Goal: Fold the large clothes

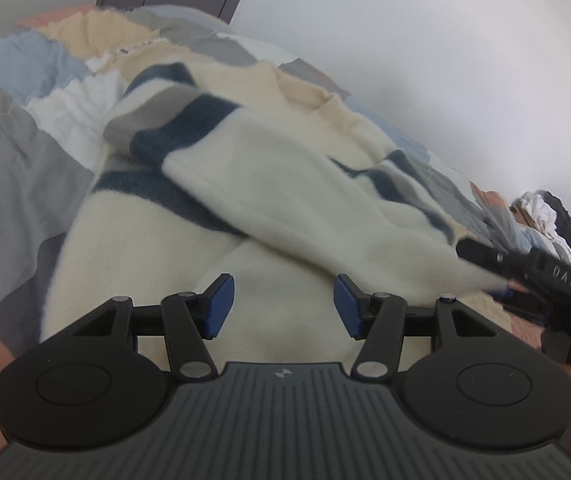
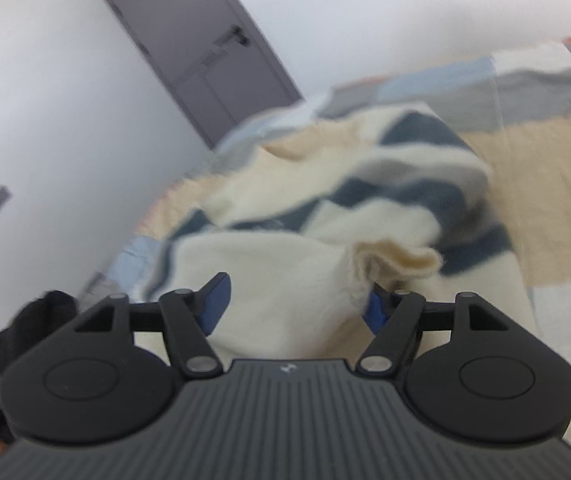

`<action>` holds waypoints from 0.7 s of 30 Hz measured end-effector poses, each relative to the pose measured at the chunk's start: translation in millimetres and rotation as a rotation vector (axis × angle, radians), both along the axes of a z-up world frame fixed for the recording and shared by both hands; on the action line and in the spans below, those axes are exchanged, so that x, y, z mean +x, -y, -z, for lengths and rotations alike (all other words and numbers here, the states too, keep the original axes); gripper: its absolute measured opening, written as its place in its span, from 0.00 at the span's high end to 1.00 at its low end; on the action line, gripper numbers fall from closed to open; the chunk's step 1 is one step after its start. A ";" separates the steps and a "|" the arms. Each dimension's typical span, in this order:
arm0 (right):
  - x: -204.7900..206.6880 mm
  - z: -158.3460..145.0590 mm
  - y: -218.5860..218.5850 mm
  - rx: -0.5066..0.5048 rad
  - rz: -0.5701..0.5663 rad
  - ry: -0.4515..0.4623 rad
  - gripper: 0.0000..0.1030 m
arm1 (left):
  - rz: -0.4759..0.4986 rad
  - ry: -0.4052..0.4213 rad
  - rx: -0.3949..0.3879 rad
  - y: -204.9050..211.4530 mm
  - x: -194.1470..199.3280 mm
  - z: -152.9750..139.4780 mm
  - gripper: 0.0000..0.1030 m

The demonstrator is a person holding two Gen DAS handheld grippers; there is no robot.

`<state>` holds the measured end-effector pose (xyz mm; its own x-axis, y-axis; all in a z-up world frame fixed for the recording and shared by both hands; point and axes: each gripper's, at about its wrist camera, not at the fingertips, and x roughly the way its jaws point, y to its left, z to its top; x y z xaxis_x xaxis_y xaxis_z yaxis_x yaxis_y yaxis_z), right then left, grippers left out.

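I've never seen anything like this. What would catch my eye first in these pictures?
Probably the fluffy cream sweater with dark blue and grey stripes, lying rumpled on a patchwork bedspread. Then the black left tool in the foreground, its blue-padded jaws open above the sweater. A grey door stands in the white wall behind.

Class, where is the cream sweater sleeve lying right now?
In the left wrist view the sleeve lies diagonally across the sweater's body on the patchwork bedspread, ahead of the open left gripper.
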<state>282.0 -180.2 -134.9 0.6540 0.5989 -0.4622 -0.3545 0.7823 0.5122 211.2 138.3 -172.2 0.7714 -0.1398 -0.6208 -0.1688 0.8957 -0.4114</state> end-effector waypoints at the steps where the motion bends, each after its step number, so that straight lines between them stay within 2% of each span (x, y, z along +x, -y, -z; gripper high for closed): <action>1: 3.7 4.8 -0.1 -0.015 0.023 -0.020 0.34 | -0.006 -0.005 -0.017 -3.7 3.8 3.3 0.41; 2: 7.2 9.4 -0.2 -0.043 0.051 -0.046 0.35 | -0.011 -0.011 -0.045 -7.7 7.3 6.8 0.41; 4: 12.9 17.6 4.5 -0.075 0.117 -0.086 0.49 | -0.004 -0.015 -0.102 -13.0 12.5 14.6 0.42; 5: 15.9 21.5 8.0 -0.074 0.137 -0.108 0.53 | 0.001 -0.013 -0.106 -14.1 13.2 16.8 0.42; 7: 20.6 26.8 12.8 -0.066 0.168 -0.142 0.72 | -0.001 -0.014 -0.094 -15.1 14.1 20.7 0.42; 10: 23.6 28.5 10.4 -0.121 0.166 -0.158 0.87 | 0.013 -0.021 -0.126 -19.3 14.7 24.9 0.42; 12: 22.4 23.5 7.6 -0.174 0.157 -0.122 0.90 | 0.013 -0.020 -0.149 -22.8 14.4 25.3 0.42; 14: 18.5 13.2 8.8 -0.175 0.164 -0.075 0.91 | 0.011 -0.017 -0.166 -25.6 13.1 24.7 0.42; 16: 9.4 -3.1 8.9 -0.181 0.172 0.012 0.92 | 0.006 -0.014 -0.168 -26.9 10.7 23.2 0.42; 18: 1.1 -13.9 6.8 -0.239 0.207 0.083 0.92 | 0.002 -0.005 -0.167 -27.7 7.4 21.4 0.42; 20: -1.7 -13.5 6.4 -0.303 0.242 0.093 0.92 | -0.001 0.000 -0.163 -28.3 5.0 19.1 0.42; 21: -1.0 -9.8 8.5 -0.321 0.256 0.070 0.91 | -0.004 0.002 -0.161 -28.9 3.9 17.9 0.42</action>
<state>281.0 -188.6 -125.0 0.7995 0.2458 -0.5480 -0.1529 0.9657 0.2100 215.1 167.2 -190.1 0.7733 -0.2343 -0.5891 -0.1715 0.8172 -0.5502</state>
